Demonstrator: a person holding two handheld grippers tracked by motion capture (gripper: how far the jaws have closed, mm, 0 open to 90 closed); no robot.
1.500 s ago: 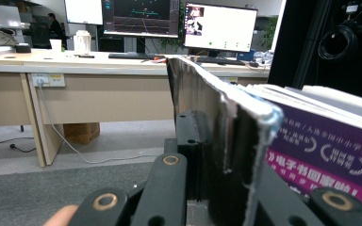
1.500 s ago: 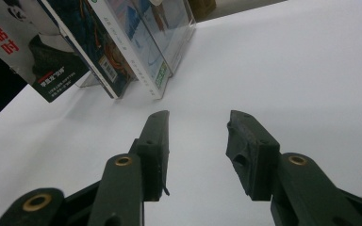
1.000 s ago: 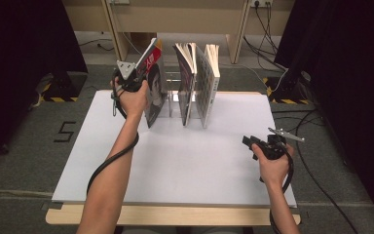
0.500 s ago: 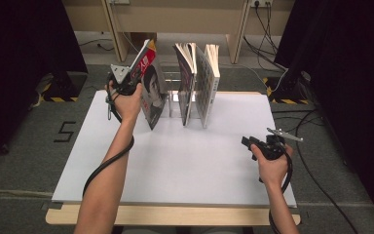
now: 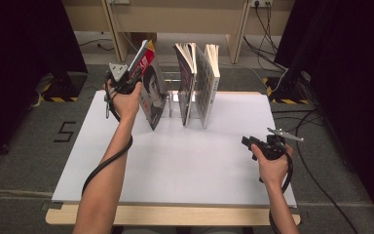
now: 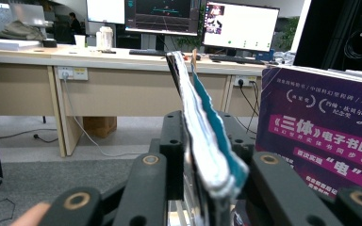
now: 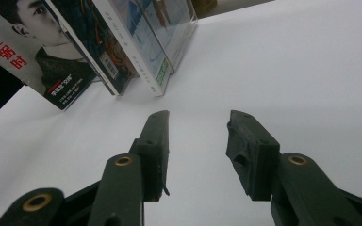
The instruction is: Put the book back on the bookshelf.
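Three books are standing on the white table [image 5: 175, 165]. The left gripper [image 5: 135, 70] is pinching the top edge of the tilted leftmost book [image 5: 151, 92]. The right gripper [image 5: 249, 144] is resting spread and empty, well apart from the two upright books [image 5: 197, 83].

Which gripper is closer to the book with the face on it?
Left. The left gripper is clamped on the top edge of the face book. The right gripper rests open on the table, well away.
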